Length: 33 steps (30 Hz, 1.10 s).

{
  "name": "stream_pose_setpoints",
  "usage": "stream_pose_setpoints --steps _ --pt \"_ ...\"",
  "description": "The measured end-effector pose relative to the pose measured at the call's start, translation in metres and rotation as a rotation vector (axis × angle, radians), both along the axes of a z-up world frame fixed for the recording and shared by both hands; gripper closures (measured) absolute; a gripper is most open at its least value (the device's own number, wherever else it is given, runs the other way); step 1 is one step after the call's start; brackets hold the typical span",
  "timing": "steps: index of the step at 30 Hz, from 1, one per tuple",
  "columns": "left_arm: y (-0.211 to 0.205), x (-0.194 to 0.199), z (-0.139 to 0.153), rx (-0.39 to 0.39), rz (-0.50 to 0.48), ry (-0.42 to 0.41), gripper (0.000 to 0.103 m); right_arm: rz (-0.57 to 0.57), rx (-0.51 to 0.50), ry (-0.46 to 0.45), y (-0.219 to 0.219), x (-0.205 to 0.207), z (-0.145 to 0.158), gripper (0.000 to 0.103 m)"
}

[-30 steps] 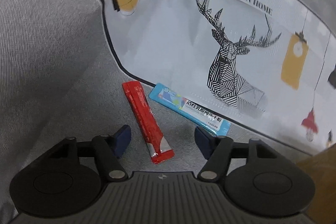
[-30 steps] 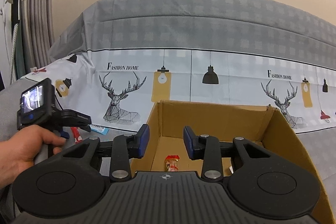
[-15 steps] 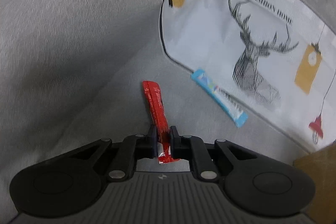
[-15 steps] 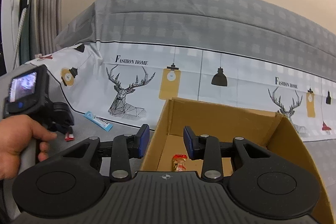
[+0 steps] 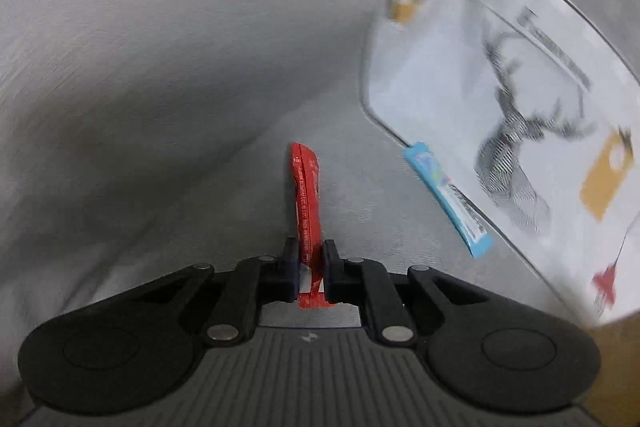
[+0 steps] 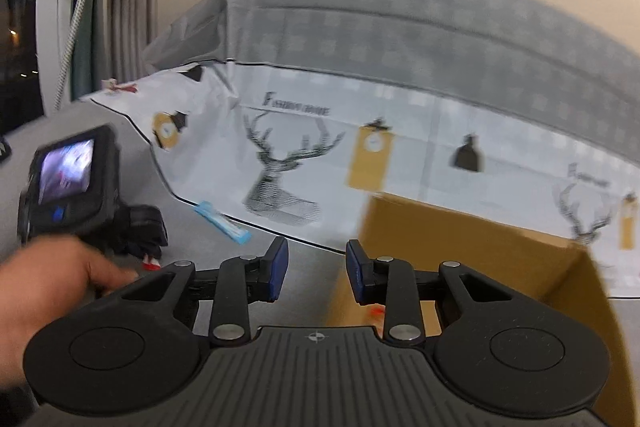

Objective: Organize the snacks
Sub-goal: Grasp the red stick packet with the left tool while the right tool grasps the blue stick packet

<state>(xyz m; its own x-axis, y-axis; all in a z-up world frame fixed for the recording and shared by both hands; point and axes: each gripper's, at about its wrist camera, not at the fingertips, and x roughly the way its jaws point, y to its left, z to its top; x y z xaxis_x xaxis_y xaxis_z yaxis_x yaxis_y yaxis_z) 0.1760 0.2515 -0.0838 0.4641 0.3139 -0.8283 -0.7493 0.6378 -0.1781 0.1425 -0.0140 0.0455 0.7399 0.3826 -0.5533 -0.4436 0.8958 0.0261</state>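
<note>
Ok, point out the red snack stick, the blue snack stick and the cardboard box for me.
red snack stick (image 5: 307, 195), left wrist view, middle of the wrapper above the jaws
blue snack stick (image 5: 448, 197), left wrist view, middle of the wrapper
cardboard box (image 6: 472, 227), right wrist view, far inner wall

blur: deer-print cloth (image 5: 500, 99) | cut off: cardboard box (image 6: 472, 227) | hidden: box contents

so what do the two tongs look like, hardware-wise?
Both match: black ribbed housing with a small cross mark, two round black discs, black linkage arms with silver pivot pins. The right tongs have blue pads; the left tongs carry a black camera block with a lit screen. No cables or sleeves visible.
</note>
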Motion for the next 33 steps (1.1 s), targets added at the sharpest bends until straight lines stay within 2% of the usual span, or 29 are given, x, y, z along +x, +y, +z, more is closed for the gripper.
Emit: stream_pose_setpoints --steps 2,5,9,12,16,19,21,23,25,27,33 --pt "0.008 -0.009 -0.006 -0.077 0.074 0.000 0.091 0.058 -0.005 0.032 0.024 0.027 0.005 0.071" --pt "0.012 -0.011 -0.004 -0.101 0.083 -0.008 0.091 0.170 -0.069 0.070 0.075 0.065 -0.002 0.071" --pt "0.017 -0.015 -0.004 -0.143 0.088 -0.012 0.092 0.287 -0.226 0.169 0.144 0.110 -0.041 0.071" --pt "0.021 -0.016 -0.006 -0.167 0.086 -0.014 0.092 0.318 -0.346 0.194 0.181 0.126 -0.076 0.071" --pt "0.025 -0.018 -0.006 -0.186 0.078 -0.016 0.092 0.318 -0.446 0.198 0.214 0.140 -0.111 0.060" --pt "0.026 -0.017 -0.006 -0.184 0.071 -0.013 0.092 0.323 -0.482 0.232 0.219 0.149 -0.129 0.060" --pt "0.026 -0.017 -0.005 -0.178 0.065 -0.009 0.092 0.330 -0.469 0.227 0.217 0.147 -0.132 0.062" --pt "0.026 -0.016 -0.006 -0.171 0.058 -0.006 0.092 0.356 -0.429 0.264 0.215 0.146 -0.131 0.098" --pt "0.026 -0.015 -0.006 -0.172 0.057 -0.007 0.092 0.400 -0.463 0.236 0.213 0.133 -0.131 0.099" --pt "0.026 -0.014 -0.006 -0.175 0.050 -0.006 0.092 0.402 -0.434 0.267 0.207 0.128 -0.127 0.100" --pt "0.033 -0.016 -0.006 -0.209 0.014 -0.001 0.092 0.299 -0.335 0.279 0.169 0.107 -0.087 0.102"
